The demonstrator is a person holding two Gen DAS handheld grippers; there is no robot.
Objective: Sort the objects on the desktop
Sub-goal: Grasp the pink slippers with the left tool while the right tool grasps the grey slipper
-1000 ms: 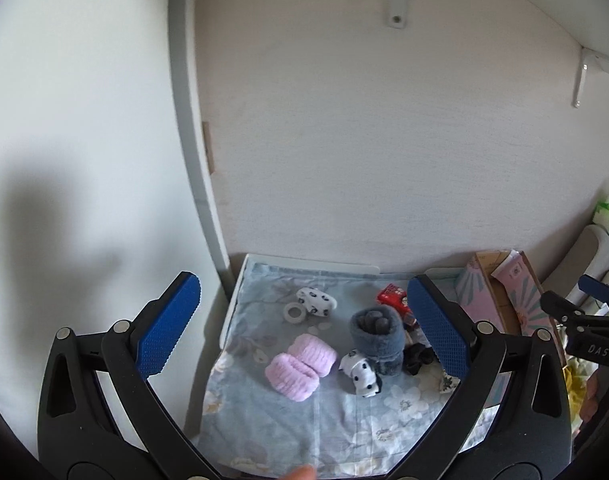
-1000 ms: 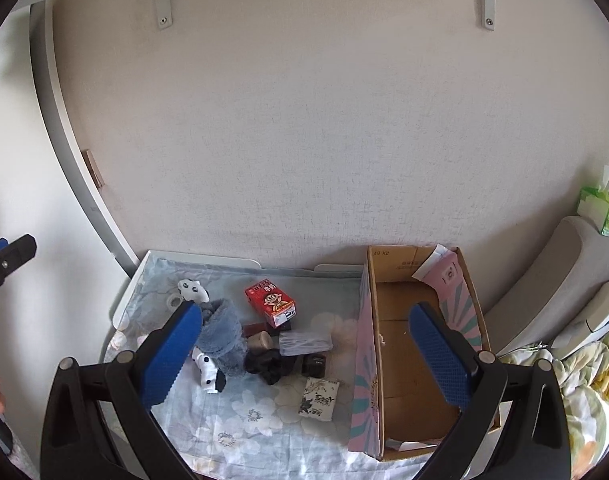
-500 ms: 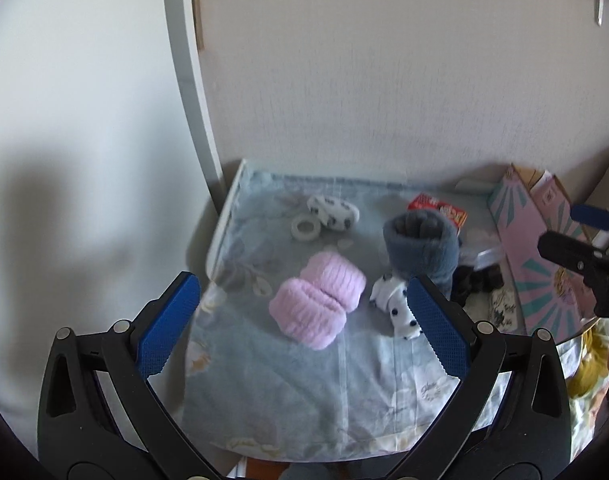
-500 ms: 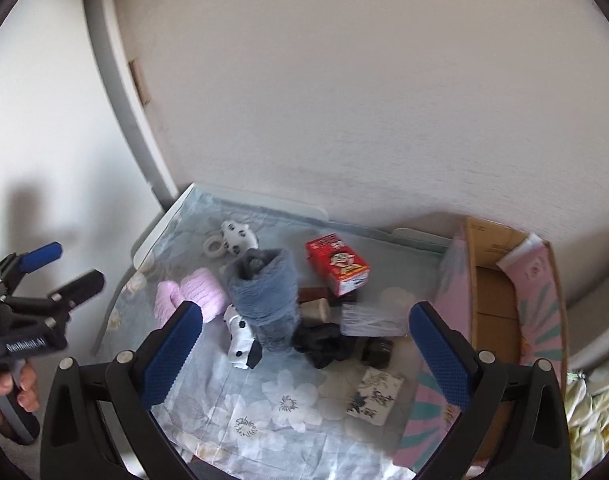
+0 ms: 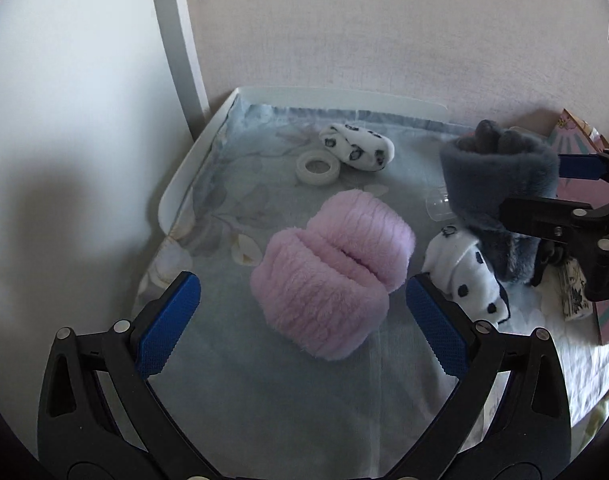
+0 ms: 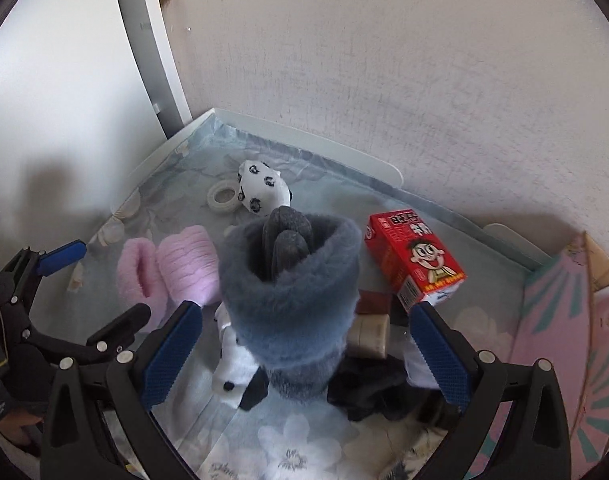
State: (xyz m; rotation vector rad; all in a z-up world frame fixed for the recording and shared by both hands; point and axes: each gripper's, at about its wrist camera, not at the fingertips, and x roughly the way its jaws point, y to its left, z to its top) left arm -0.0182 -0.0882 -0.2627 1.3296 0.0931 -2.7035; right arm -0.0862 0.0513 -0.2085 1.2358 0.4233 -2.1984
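Note:
A pink fluffy sock bundle (image 5: 332, 276) lies on the floral cloth between the open jaws of my left gripper (image 5: 302, 320), just ahead of the fingertips; it also shows in the right wrist view (image 6: 172, 268). A grey fluffy sock roll (image 6: 292, 292) stands upright between the open jaws of my right gripper (image 6: 304, 352); in the left wrist view (image 5: 500, 184) the right gripper reaches in beside it. A white spotted sock (image 5: 468, 280) lies by the grey roll. Another spotted sock (image 5: 358, 146) and a tape roll (image 5: 318, 166) lie farther back.
A red snack box (image 6: 416, 264) lies right of the grey roll. Dark items (image 6: 368, 392) and a small brown jar (image 6: 370, 334) sit behind it. A pink cardboard box (image 6: 560, 352) stands at the right. The white tray rim (image 5: 192, 168) and the wall border the cloth.
Both grippers have moved down and forward toward the cloth. The pink bundle now sits between the left jaws, the grey roll between the right jaws. Both stay open.

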